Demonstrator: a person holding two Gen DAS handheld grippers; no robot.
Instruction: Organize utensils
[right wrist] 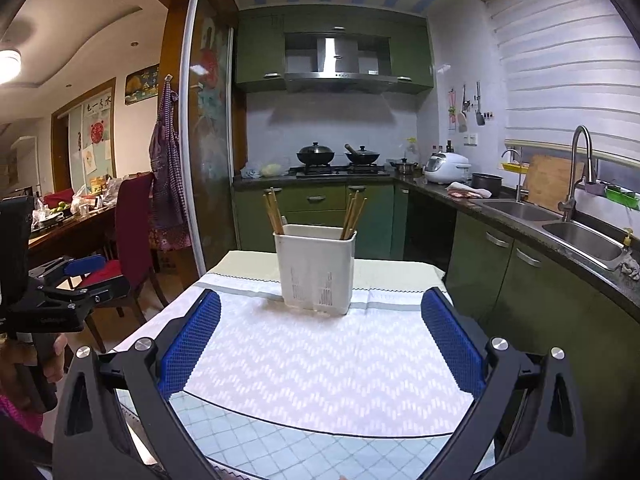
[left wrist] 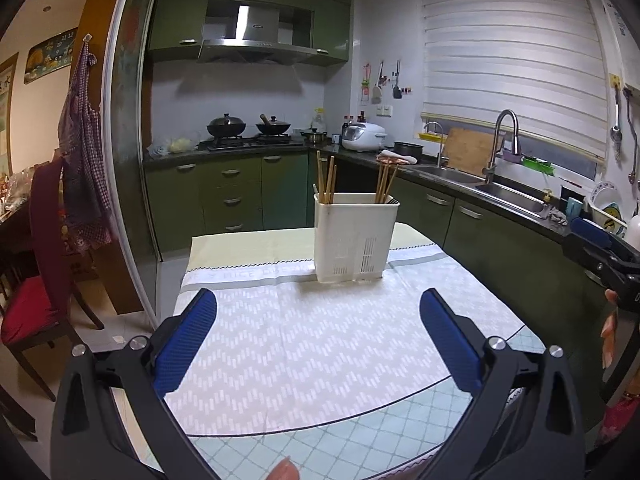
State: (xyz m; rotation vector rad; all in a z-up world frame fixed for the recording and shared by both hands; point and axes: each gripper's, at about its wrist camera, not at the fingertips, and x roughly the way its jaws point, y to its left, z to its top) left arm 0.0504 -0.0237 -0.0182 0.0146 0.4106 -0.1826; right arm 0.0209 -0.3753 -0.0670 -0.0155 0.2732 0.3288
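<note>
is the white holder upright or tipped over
Upright: the holder stands flat on the cloth, chopsticks sticking up out of it.

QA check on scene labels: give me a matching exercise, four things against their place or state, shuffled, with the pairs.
Things:
1. white utensil holder
2. wooden chopsticks
3. left hand-held gripper
4. rice cooker

Place or state:
A. open, nothing between its pads
B. on the dark countertop at the back
C. upright on the patterned cloth
D. standing in two groups at opposite ends of the container

Pairs: 1-C, 2-D, 3-A, 4-B
</note>
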